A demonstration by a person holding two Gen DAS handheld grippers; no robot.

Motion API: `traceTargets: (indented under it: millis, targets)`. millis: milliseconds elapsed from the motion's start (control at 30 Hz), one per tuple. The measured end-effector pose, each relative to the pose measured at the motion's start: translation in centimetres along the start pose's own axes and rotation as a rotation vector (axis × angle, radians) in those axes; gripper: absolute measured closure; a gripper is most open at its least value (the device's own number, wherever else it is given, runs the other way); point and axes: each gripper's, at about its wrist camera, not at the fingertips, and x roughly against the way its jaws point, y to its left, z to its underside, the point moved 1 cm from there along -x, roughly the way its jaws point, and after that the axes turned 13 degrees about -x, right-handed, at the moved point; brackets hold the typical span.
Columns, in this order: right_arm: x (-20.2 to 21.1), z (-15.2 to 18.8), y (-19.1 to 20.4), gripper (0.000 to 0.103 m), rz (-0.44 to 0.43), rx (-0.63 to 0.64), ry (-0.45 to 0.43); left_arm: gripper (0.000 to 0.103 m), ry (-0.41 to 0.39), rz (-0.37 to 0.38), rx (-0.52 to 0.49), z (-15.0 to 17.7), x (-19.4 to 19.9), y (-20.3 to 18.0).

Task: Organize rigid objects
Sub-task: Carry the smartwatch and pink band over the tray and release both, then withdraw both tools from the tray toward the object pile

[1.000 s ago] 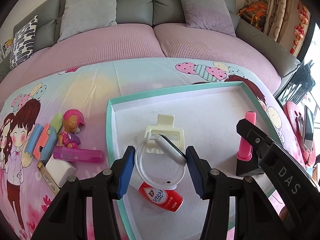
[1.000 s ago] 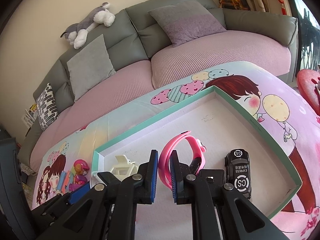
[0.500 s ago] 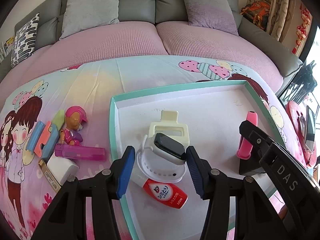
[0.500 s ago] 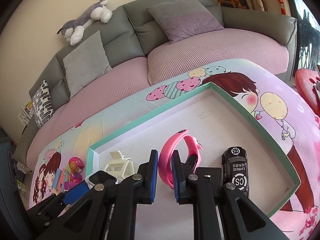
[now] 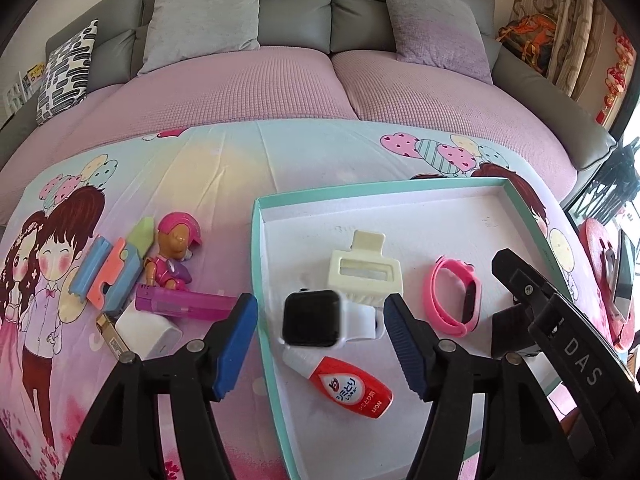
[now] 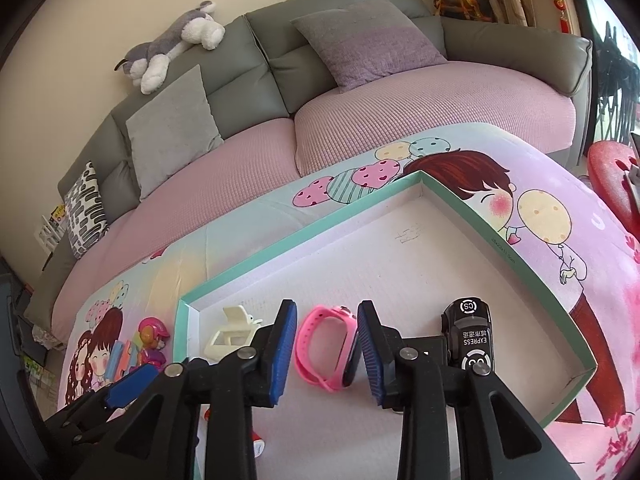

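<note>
A teal-rimmed white tray point(image 5: 256, 248) lies on the cartoon-print cloth. In it are a white smartwatch point(image 5: 316, 318), a cream hair claw point(image 5: 364, 272), a red-and-white bottle point(image 5: 352, 388), a pink wristband point(image 5: 452, 300) and a black toy car point(image 6: 470, 336). My left gripper point(image 5: 318, 340) is open and empty, its jaws either side of the smartwatch. My right gripper point(image 6: 326, 350) is open and empty, with the pink wristband point(image 6: 326, 350) lying in the tray between its jaws. The tray's far corner shows in the right wrist view point(image 6: 420, 176).
Left of the tray on the cloth lie a pink-helmet toy figure point(image 5: 172, 252), a magenta case point(image 5: 184, 304), a white block point(image 5: 148, 332) and coloured clips point(image 5: 112, 272). A grey sofa point(image 5: 320, 8) with pink covers stands behind. A plush dog point(image 6: 172, 44) lies on its back.
My right gripper opened and let go of the pink wristband, which now lies in the tray. The white smartwatch settled flat in the tray; my left gripper drew back a little.
</note>
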Motion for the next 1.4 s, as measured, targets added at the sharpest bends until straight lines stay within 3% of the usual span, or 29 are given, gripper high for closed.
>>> traceTargets:
  millis: [167,267,667,733,767,967,1133,1400]
  targets:
    - [0.1,0.0,0.1,0.064,0.006,0.003,-0.004,0.029,-0.006,-0.024,0.023,0.0,0.3,0.9]
    - [0.3,-0.1,0.2,0.054,0.003,0.009,-0.012,0.022,-0.01,-0.041,0.047,0.1,0.4,1.6]
    - [0.6,0.0,0.7,0.037,-0.005,0.023,-0.026,0.02,-0.016,-0.128,0.171,0.9,0.7,5.0]
    - [0.5,0.0,0.8,0.035,-0.006,0.025,-0.022,0.015,-0.019,-0.143,0.193,1.0,0.8,5.6]
    - [0.5,0.0,0.8,0.034,-0.006,0.027,-0.022,0.007,-0.021,-0.149,0.205,1.1,0.8,5.8]
    - [0.4,0.1,1.1,0.023,-0.006,0.049,-0.022,0.007,-0.045,-0.182,0.26,1.5,1.2,7.0]
    - [0.2,0.6,1.9,0.006,-0.001,0.093,-0.025,0.007,-0.06,-0.205,0.314,1.9,1.5,8.3]
    - [0.0,1.2,2.8,0.0,0.005,0.132,-0.024,0.007,-0.058,-0.22,0.359,2.6,1.7,9.8]
